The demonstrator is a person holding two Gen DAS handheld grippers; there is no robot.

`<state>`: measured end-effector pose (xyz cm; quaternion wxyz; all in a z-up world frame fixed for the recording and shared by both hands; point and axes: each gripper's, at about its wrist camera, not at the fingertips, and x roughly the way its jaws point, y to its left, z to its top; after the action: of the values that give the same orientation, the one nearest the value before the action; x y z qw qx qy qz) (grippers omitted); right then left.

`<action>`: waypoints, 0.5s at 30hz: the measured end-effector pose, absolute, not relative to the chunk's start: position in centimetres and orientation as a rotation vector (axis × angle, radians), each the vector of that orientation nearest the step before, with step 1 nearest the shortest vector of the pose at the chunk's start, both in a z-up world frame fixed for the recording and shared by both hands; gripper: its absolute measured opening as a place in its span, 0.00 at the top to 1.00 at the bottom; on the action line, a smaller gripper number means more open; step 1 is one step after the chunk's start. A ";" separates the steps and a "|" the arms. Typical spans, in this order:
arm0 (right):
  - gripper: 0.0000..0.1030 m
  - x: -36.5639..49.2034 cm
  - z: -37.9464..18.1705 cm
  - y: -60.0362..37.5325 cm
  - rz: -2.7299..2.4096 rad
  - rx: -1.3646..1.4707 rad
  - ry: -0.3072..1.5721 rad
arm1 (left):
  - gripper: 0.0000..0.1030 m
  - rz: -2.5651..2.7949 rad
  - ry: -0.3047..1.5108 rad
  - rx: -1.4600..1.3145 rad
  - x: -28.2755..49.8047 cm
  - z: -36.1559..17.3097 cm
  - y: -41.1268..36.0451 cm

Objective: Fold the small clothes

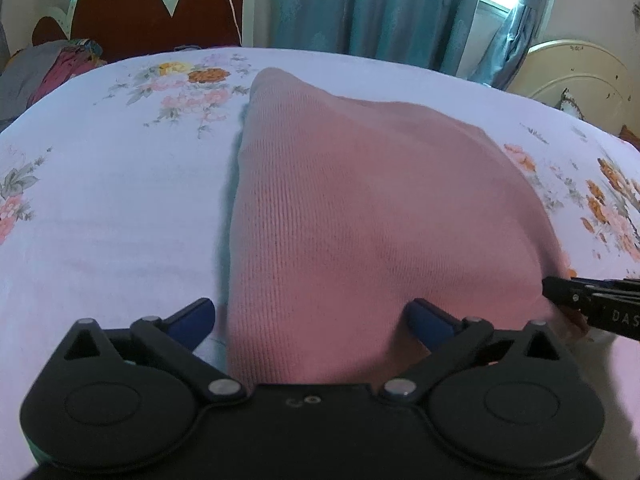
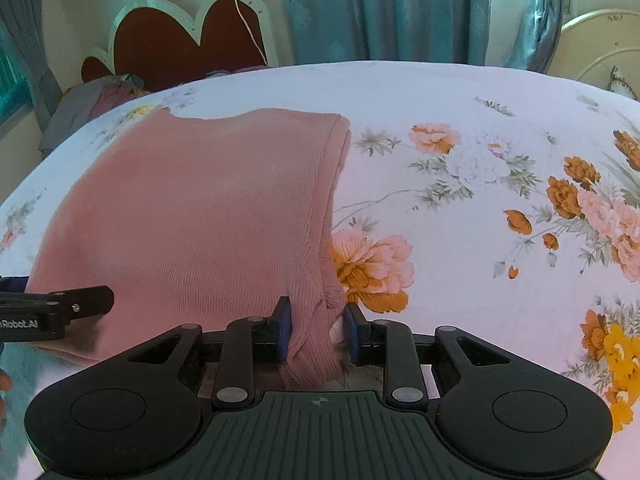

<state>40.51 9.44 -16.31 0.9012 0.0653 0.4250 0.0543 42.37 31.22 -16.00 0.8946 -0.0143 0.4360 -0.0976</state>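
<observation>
A pink knitted garment (image 1: 360,200) lies folded flat on the floral bedsheet (image 1: 120,208). My left gripper (image 1: 312,308) is open wide. Its blue fingers (image 1: 196,314) straddle the garment's near left edge, one on the sheet and one over the cloth, and nothing is pinched. In the right wrist view my right gripper (image 2: 318,328) is shut on the near right corner of the garment (image 2: 200,208), where the ribbed edge bunches between the blue pads (image 2: 285,330). The right gripper's black tip (image 1: 560,292) shows at the garment's right side, and the left gripper's finger (image 2: 100,298) at its left.
A red heart-shaped headboard (image 1: 160,12) stands at the far end, with a heap of grey and red clothes (image 1: 48,68) beside it. Teal curtains (image 1: 360,8) hang behind. A cream board (image 1: 576,76) stands at the right. The floral sheet (image 2: 460,280) stretches to the right of the garment.
</observation>
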 end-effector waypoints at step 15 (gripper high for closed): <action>0.52 40.7 -16.4 9.1 0.061 0.122 0.891 | 0.00 -0.131 0.966 -0.059 43.3 -15.7 30.5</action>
<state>40.75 9.05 -16.35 0.9000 0.0591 0.4308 0.0297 43.27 30.49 -15.69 0.8830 -0.0282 0.4642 -0.0629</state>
